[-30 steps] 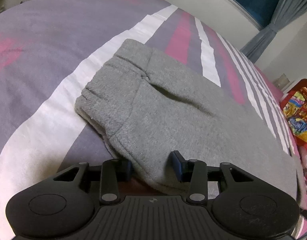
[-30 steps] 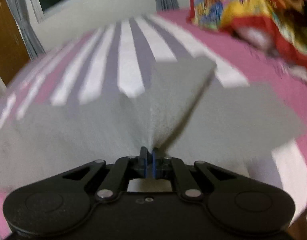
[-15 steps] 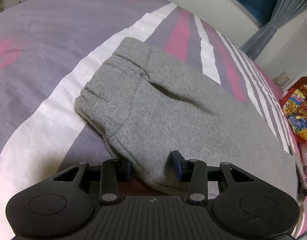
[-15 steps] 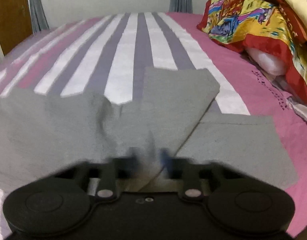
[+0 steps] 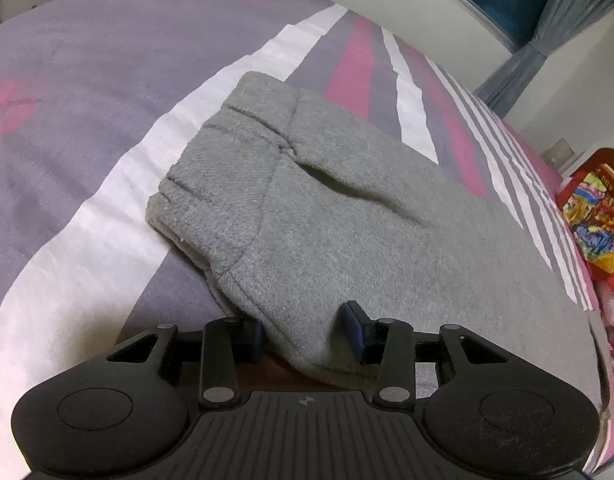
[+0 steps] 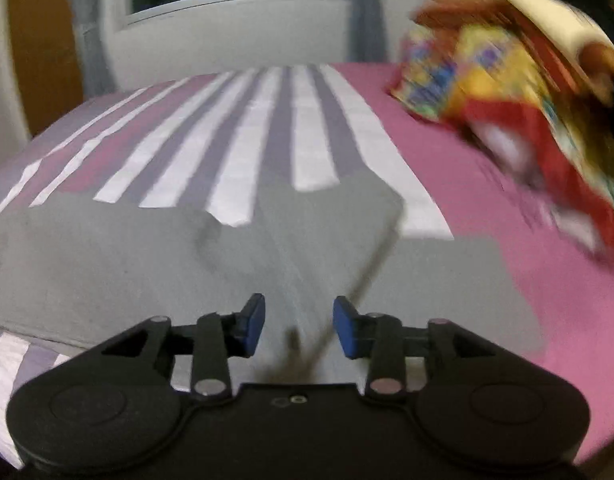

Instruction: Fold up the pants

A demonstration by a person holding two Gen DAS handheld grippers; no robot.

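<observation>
Nothing's budged in the left view over the last second: left claw (image 5: 305,330) sits wide open, its tips either side of the near edge of the gray pants (image 5: 347,224), waistband end ahead and to the left on the striped bed cover (image 5: 87,128).

Right view is the real change. Right claw (image 6: 299,326) had the fabric pinched, now it's spread wide and let go. Folded flap lies just ahead, so that fold looks placed.

Count: one pants, two claws, one colorful pillow (image 6: 503,76) off right.
</observation>
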